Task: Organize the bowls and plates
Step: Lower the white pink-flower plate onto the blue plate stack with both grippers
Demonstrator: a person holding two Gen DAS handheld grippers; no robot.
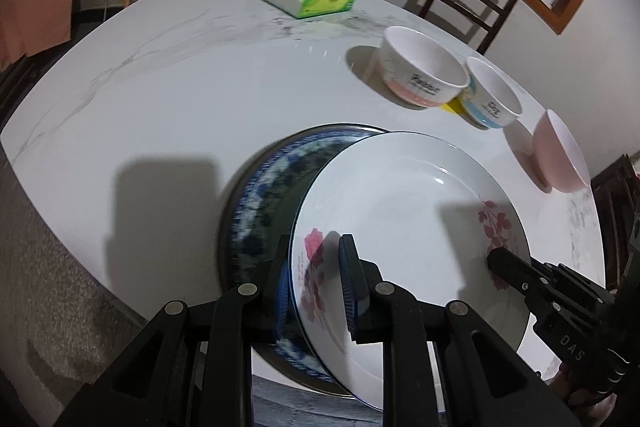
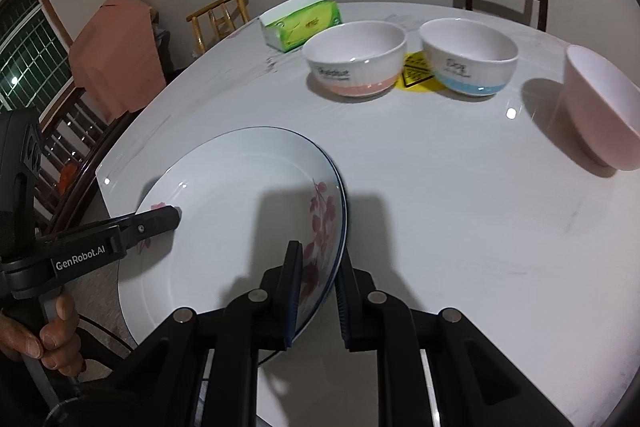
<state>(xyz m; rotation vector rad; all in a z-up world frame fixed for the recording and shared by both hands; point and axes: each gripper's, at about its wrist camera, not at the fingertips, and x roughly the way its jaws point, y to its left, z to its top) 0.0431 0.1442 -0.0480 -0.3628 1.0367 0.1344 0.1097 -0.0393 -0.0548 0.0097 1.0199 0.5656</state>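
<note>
Left wrist view: left tongs point(image 1: 314, 291) clamp the near rim of the white flowered plate point(image 1: 404, 211), which sits over a blue patterned plate point(image 1: 260, 195); right tongs point(image 1: 496, 263) reach in over the opposite rim.
Progress: plates look stacked; three bowls point(image 1: 424, 67) stand apart, apparently not yet nested.
Right wrist view: right tongs point(image 2: 316, 291) straddle the flowered plate's rim, gripping it as far as I can judge.
Edges: stack overhangs the desk point(image 2: 440, 207) edge near the person.
Room: open desk lies between plates and bowls; tissue pack point(image 2: 300, 21) sits behind.
</note>
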